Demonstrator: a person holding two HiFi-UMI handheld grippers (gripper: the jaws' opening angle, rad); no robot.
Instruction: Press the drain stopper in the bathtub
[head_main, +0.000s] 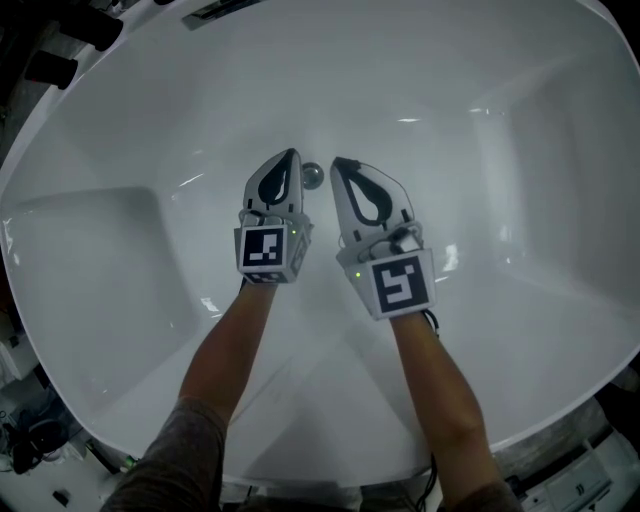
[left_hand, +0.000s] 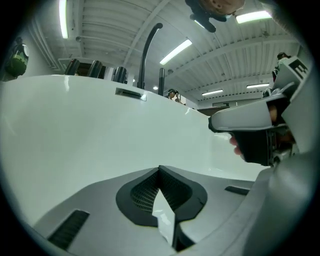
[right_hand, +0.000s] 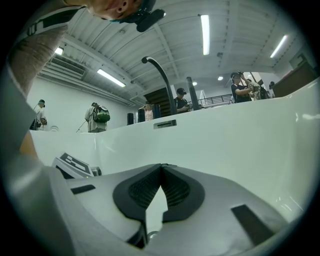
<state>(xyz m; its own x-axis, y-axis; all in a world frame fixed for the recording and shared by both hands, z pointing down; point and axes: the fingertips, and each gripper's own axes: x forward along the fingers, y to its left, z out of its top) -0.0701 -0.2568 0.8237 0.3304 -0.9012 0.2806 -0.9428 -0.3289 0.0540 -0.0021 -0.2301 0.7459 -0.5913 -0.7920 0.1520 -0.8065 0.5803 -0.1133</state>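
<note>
The chrome drain stopper (head_main: 313, 176) sits on the floor of the white bathtub (head_main: 120, 150), at the far side of the flat bottom. My left gripper (head_main: 291, 158) points away from me with its tip just left of the stopper; its jaws are shut with nothing in them. My right gripper (head_main: 341, 165) lies just right of the stopper and is also shut and empty. The left gripper view shows the closed jaws (left_hand: 159, 171) against the tub wall, with the right gripper (left_hand: 250, 120) beside them. The right gripper view shows closed jaws (right_hand: 161, 167) too.
The tub's far wall carries an overflow plate (right_hand: 165, 123), also in the left gripper view (left_hand: 131, 93). A tall dark curved faucet (right_hand: 162, 75) rises behind the rim. People (right_hand: 100, 117) stand far off in the hall. The tub walls slope up on all sides.
</note>
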